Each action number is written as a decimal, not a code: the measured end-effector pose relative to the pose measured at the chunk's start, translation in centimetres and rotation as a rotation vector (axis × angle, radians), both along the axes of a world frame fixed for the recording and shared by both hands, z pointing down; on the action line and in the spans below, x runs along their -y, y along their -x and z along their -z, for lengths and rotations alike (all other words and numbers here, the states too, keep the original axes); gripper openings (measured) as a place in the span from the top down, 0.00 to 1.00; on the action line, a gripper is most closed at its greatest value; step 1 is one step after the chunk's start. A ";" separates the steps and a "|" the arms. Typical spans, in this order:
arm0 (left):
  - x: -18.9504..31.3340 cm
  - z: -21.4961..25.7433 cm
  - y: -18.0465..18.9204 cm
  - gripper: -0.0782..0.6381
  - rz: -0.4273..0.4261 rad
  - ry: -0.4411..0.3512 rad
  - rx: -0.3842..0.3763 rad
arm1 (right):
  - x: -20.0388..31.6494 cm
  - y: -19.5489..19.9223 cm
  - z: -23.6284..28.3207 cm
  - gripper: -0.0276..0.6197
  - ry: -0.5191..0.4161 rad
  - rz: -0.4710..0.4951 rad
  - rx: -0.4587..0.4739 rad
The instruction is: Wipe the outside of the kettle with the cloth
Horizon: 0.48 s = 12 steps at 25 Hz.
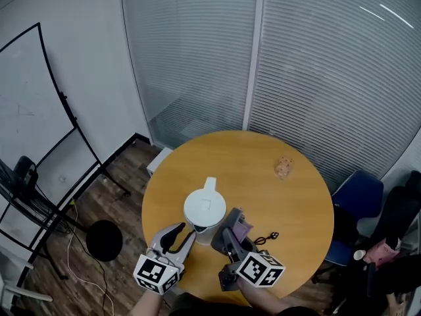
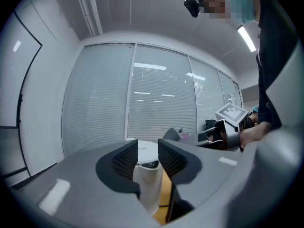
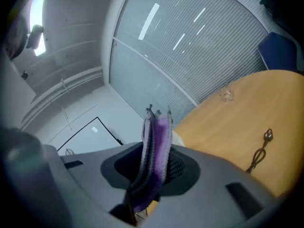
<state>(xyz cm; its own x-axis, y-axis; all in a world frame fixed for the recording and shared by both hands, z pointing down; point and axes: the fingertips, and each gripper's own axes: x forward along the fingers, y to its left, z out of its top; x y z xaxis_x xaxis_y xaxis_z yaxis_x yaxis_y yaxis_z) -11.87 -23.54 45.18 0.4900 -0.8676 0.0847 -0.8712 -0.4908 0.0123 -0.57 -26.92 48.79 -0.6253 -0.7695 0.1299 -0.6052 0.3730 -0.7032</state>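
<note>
While the left gripper (image 2: 147, 159) is clamped on the white kettle's (image 1: 204, 208) handle, the right gripper (image 3: 156, 164) just right of the kettle is pinching the folded purple cloth (image 3: 159, 137). Further right of the kettle a black cable (image 1: 265, 237) lies on the round table (image 1: 302, 203)

We see a round yellow-brown wooden desk (image 1: 296, 203) carrying a small crumpled pale object (image 1: 283, 167) near its far edge and a thin black cord (image 1: 265, 237) nearer us; a blue padded chair (image 1: 358, 196) stands beside it.
</note>
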 end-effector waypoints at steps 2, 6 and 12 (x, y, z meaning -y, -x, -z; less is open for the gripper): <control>1.0 0.5 -0.3 0.73 -0.040 -0.025 0.047 | 0.3 0.1 -0.1 0.81 0.013 -0.036 0.035; 2.7 0.4 -0.9 0.73 -0.161 -0.031 0.133 | 0.5 0.3 -0.7 0.81 0.034 -0.133 0.080; 3.9 -1.6 -1.5 0.73 -0.339 0.001 0.216 | 0.2 0.5 -3.2 0.81 0.074 -0.271 0.110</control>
<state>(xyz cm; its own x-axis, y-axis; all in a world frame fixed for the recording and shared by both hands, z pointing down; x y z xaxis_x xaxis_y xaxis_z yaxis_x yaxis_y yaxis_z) -10.39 -27.41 46.81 0.7194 -0.6594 0.2181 -0.6421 -0.7512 -0.1532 -1.07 -27.09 51.95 -0.4117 -0.9013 0.1349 -0.5945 0.1534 -0.7893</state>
